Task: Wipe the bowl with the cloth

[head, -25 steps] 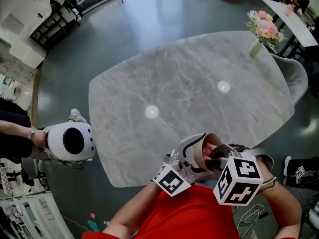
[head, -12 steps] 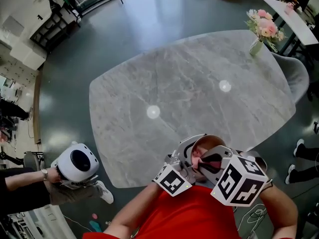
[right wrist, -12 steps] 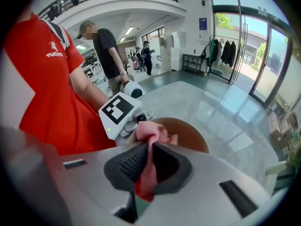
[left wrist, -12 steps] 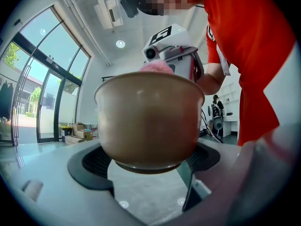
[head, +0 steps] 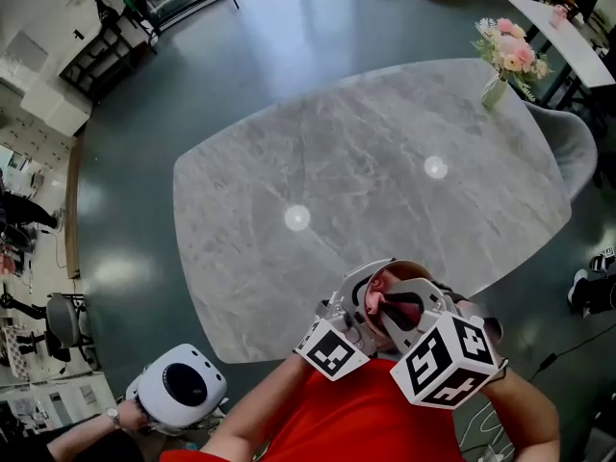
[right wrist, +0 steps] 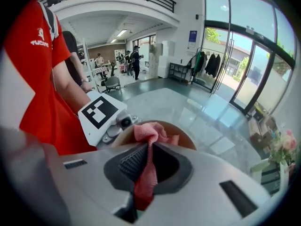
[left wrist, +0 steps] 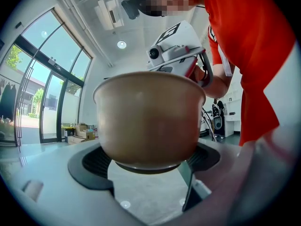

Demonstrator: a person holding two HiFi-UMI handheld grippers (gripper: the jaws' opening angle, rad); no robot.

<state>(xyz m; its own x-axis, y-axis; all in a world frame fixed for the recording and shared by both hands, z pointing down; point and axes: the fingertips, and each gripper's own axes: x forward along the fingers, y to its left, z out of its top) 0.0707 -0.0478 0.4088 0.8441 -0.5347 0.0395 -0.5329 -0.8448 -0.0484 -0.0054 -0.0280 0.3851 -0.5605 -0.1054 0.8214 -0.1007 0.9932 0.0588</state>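
A tan bowl (head: 416, 273) is held tilted above the near edge of the table, close to my chest. My left gripper (head: 358, 314) is shut on it; in the left gripper view the bowl (left wrist: 149, 119) fills the middle, its base seated between the jaws. A pink cloth (right wrist: 145, 172) is pinched in my right gripper (right wrist: 148, 160), which is shut on it. The cloth's bunched end (head: 377, 285) lies inside the bowl against its inner wall. In the right gripper view the bowl rim (right wrist: 186, 141) shows just beyond the cloth.
The grey marble table (head: 366, 162) stretches ahead, with a vase of pink flowers (head: 508, 58) at its far right end. A grey chair (head: 577, 147) stands at the right. At lower left a person's hand holds a white round device (head: 179, 388).
My right gripper has moved left and nearer me with the cloth across the bowl's inside. The white device has been carried from the left edge to the lower left.
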